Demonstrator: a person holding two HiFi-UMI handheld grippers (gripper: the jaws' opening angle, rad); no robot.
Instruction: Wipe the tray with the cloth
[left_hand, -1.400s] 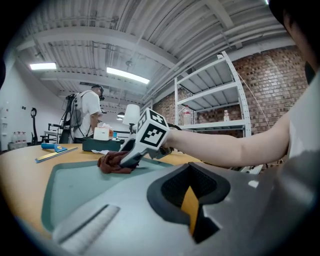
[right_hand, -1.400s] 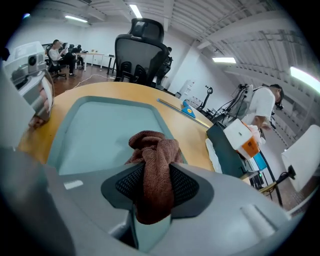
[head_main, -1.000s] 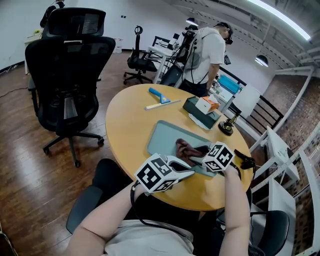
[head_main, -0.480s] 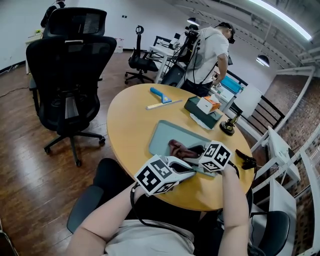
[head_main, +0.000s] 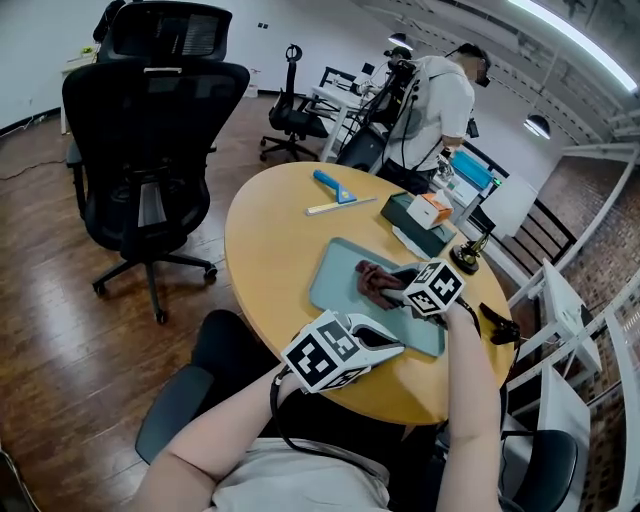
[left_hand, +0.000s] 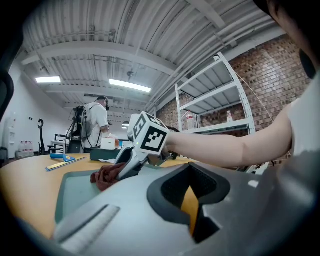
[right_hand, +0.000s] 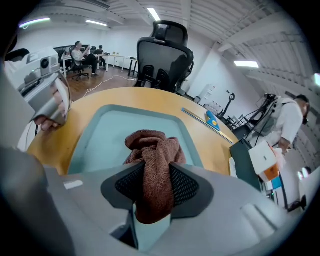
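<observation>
A pale teal tray (head_main: 340, 275) lies on the round wooden table (head_main: 270, 240). A crumpled brown cloth (head_main: 376, 281) rests on the tray's middle. My right gripper (head_main: 397, 286) is shut on the cloth (right_hand: 152, 150), which bulges out ahead of its jaws (right_hand: 156, 175) onto the tray (right_hand: 110, 130). My left gripper (head_main: 392, 347) hovers at the tray's near edge, beside the table's rim, shut with nothing in it. In the left gripper view its jaws (left_hand: 190, 172) face the tray (left_hand: 75, 185), the cloth (left_hand: 105, 176) and the right gripper (left_hand: 122, 170).
A blue-handled scraper (head_main: 335, 187) and a thin strip lie at the table's far side. A dark green box (head_main: 420, 228) with an orange-white carton stands beyond the tray. A black office chair (head_main: 150, 110) stands left. A person (head_main: 440, 100) stands behind the table.
The right gripper has dragged the cloth across the tray, a little left and then farther from me. The left gripper has stayed by the tray's near edge.
</observation>
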